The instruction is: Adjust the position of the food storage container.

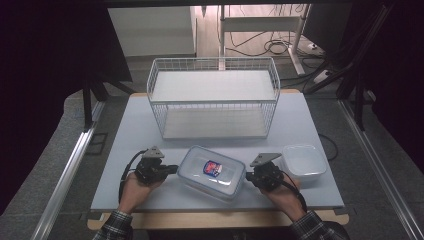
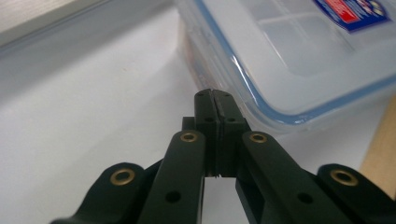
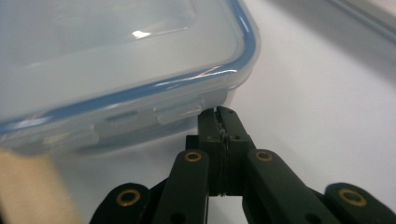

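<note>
A clear lidded box (image 1: pixel 226 181) with a blue seal and a red and blue label lies tilted at the front middle of the white table (image 1: pixel 130 150). My left gripper (image 1: pixel 175 169) is shut, its tips at the box's left end. In the left gripper view the closed jaws (image 2: pixel 214 94) meet the rim of the box (image 2: pixel 303 56) near a corner, with nothing between them. My right gripper (image 1: pixel 248 176) is shut at the box's right end. In the right gripper view its tips (image 3: pixel 219 113) sit just under a lid latch of the box (image 3: pixel 116 56).
A white wire two-level basket (image 1: pixel 212 102) stands across the back of the table. An open clear tub (image 1: pixel 304 162) sits right of my right gripper. The table's wooden front edge (image 1: pixel 215 219) runs close below the hands. Cables lie on the floor behind.
</note>
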A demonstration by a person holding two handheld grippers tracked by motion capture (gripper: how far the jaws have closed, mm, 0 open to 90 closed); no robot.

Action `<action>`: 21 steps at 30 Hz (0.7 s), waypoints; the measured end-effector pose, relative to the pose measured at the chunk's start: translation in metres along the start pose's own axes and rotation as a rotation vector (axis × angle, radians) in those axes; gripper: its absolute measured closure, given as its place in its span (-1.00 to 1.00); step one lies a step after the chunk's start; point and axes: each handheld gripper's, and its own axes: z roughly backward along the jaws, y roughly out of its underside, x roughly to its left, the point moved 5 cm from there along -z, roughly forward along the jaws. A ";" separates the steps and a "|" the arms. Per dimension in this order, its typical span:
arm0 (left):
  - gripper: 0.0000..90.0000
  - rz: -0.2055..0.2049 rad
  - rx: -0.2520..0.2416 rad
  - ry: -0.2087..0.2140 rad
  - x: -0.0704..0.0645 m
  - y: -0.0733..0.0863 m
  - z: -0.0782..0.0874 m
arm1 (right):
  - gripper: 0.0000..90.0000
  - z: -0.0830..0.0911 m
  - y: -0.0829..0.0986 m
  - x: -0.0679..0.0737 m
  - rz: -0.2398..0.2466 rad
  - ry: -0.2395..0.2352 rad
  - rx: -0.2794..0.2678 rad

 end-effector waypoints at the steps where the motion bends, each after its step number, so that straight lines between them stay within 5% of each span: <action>1: 0.99 0.007 0.000 -0.003 -0.002 0.001 0.001 | 0.98 -0.002 -0.002 -0.003 0.000 0.011 0.001; 7: 0.99 0.045 -0.011 -0.004 -0.013 0.009 0.006 | 0.98 -0.014 -0.014 -0.019 -0.012 0.023 0.008; 21: 0.98 -0.008 0.034 -0.023 -0.040 0.015 0.004 | 0.97 -0.019 -0.017 -0.034 -0.023 0.050 0.004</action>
